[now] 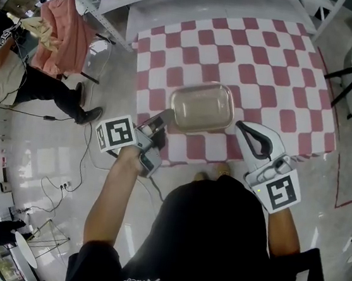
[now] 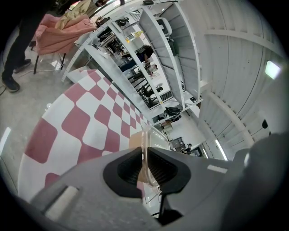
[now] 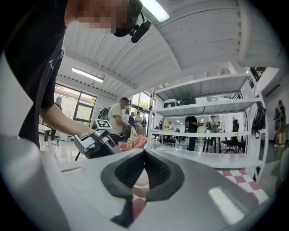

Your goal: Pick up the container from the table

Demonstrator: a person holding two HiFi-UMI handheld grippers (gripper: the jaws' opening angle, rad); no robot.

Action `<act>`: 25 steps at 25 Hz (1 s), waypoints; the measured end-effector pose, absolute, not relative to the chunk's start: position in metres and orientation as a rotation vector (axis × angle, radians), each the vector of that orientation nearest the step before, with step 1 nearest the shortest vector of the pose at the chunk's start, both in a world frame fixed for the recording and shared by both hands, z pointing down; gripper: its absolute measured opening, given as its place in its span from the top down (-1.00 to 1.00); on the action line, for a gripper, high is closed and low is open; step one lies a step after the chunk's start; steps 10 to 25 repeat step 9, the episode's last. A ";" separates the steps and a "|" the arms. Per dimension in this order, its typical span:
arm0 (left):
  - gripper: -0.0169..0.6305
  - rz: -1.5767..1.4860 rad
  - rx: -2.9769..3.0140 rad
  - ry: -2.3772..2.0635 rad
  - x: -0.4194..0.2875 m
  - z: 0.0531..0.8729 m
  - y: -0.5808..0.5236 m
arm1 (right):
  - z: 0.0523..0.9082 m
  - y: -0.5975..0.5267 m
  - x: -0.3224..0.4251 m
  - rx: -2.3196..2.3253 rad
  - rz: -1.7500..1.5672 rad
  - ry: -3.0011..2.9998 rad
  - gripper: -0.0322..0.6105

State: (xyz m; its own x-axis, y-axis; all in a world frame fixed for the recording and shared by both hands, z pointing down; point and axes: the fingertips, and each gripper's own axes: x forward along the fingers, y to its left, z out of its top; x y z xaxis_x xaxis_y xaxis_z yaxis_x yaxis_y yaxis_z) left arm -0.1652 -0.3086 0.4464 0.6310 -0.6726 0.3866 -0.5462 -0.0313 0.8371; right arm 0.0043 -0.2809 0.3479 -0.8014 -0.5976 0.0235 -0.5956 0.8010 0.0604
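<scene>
Container of clear plastic, low and rectangular, sits on the checked table, in its near half; I cannot tell if it is already raised a little. The left gripper is clenched on the thin wall at the near left corner, and in its own view the clear edge runs between the two pads. The right gripper is at the near right corner with its jaws pressed together, but I cannot tell whether the rim is caught between them. The risk, as I judge it, comes from this: if only the left side really holds, a lift would leave the container hanging from one corner, so it would tilt and twist out of the pads. The wall looks thin and smooth, so it may bend or slip. If the two grippers rise unevenly, it may drop back on the table or go over the near edge to the floor.
</scene>
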 end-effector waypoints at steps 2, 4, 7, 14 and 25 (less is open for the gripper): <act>0.80 -0.135 1.694 -1.006 -0.166 0.447 -0.309 | 0.348 -0.281 0.003 0.976 -0.076 -2.947 0.89; 0.80 -0.134 1.692 -1.005 -0.167 0.449 -0.309 | 0.348 -0.281 0.003 0.977 -0.076 -2.949 0.89; 0.80 -0.133 1.691 -1.004 -0.168 0.449 -0.310 | 0.347 -0.282 0.002 0.982 -0.073 -2.949 0.89; 0.80 -0.131 1.692 -1.003 -0.168 0.449 -0.310 | 0.347 -0.282 0.002 0.983 -0.074 -2.947 0.89; 0.80 -0.131 1.692 -1.003 -0.168 0.449 -0.310 | 0.347 -0.282 0.002 0.983 -0.074 -2.947 0.89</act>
